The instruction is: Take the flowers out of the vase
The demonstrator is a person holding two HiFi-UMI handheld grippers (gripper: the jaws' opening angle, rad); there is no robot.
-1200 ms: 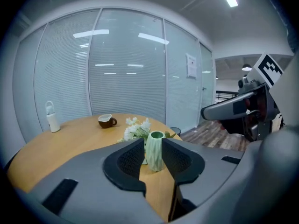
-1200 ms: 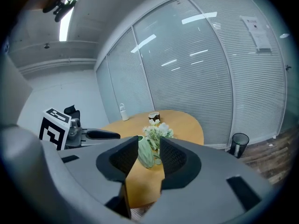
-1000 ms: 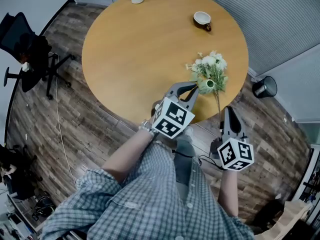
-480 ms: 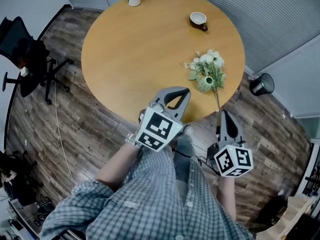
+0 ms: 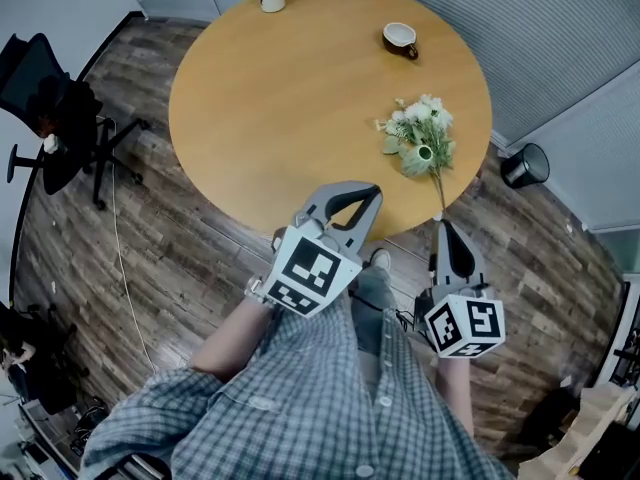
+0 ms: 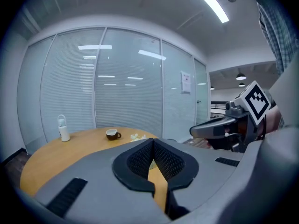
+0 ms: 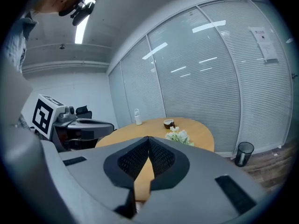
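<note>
- Flowers lie on the round table near its edge, ahead of both grippers and touched by neither; one long stem runs back toward the right gripper
- Among the blooms sits a small green piece with a round mouth, perhaps the vase; whether the stems are inside it I cannot tell
- Left gripper has its jaws pressed together on nothing, with the bunch ahead and to its right
- Right gripper is likewise closed and empty, its tip just short of the stem's end
- Both grippers hang off the table's near rim, so I judge no grasp is in hand
- If the green piece does hold the stems, the next move calls for opening both pairs of jaws and reaching forward, one to steady it while the other pinches the stem low and draws it out
</note>
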